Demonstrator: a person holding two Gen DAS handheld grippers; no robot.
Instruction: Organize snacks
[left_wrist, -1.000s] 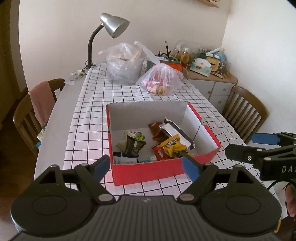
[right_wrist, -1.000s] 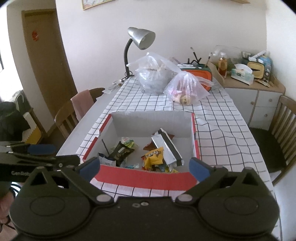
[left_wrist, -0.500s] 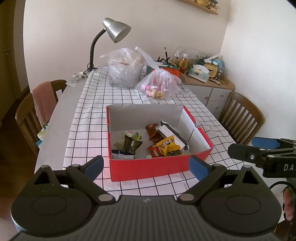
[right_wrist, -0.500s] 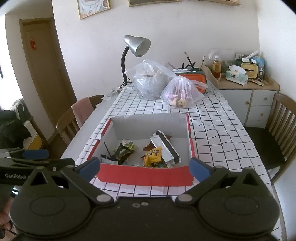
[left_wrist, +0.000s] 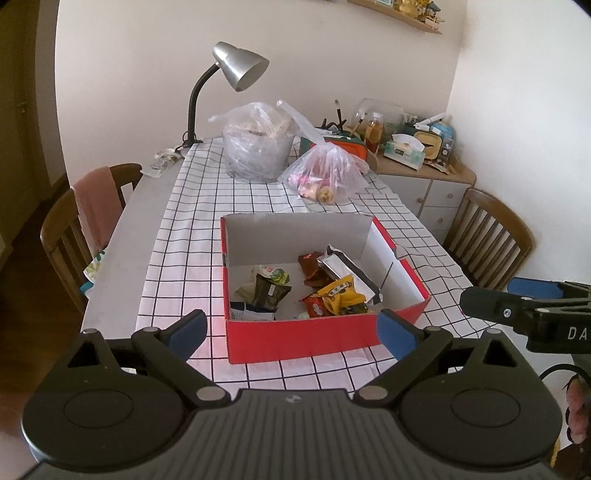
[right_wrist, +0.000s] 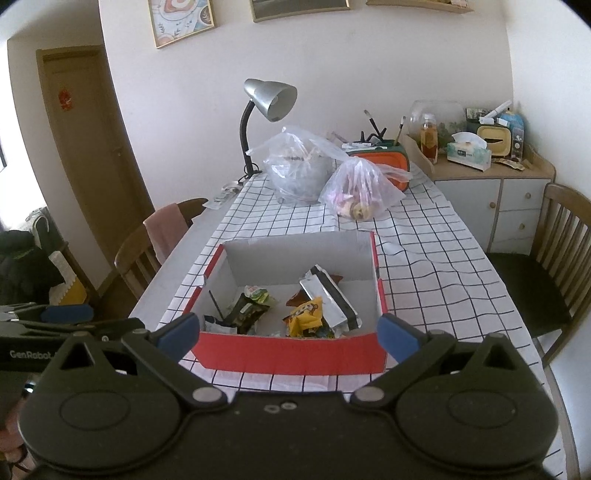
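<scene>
Red cardboard box (left_wrist: 301, 338) with grey inside walls is sitting on the bench (left_wrist: 122, 236), on the white cloth with black squares (left_wrist: 192, 229), straight ahead of the left tongs (left_wrist: 291, 326) and a little below them. In the left wrist view, crinkly snack packets (left_wrist: 332, 291) are lying in a loose pile inside the box, more toward its right half. A long silver foil packet (left_wrist: 345, 267) is lying slanted, with its long side running from the far middle of the box toward the near right corner. The left tongs are spread wide and holding nothing, tipped down toward the box. The right tongs (left_wrist: 524, 295) are poking in from the right edge, beside the box's right wall.

In the right wrist view, the box (right_wrist: 291, 354) is again right in front, its red near wall sitting between the two blue pads (right_wrist: 393, 334). The right tongs (right_wrist: 288, 332) are also wide apart and empty, pointing down at the packets. The silver packet (right_wrist: 328, 295) is leaning toward the right here too, so I think the right hand is nearer to it. The left tongs (right_wrist: 66, 315) are showing at the left edge, off the box's left side.
</scene>
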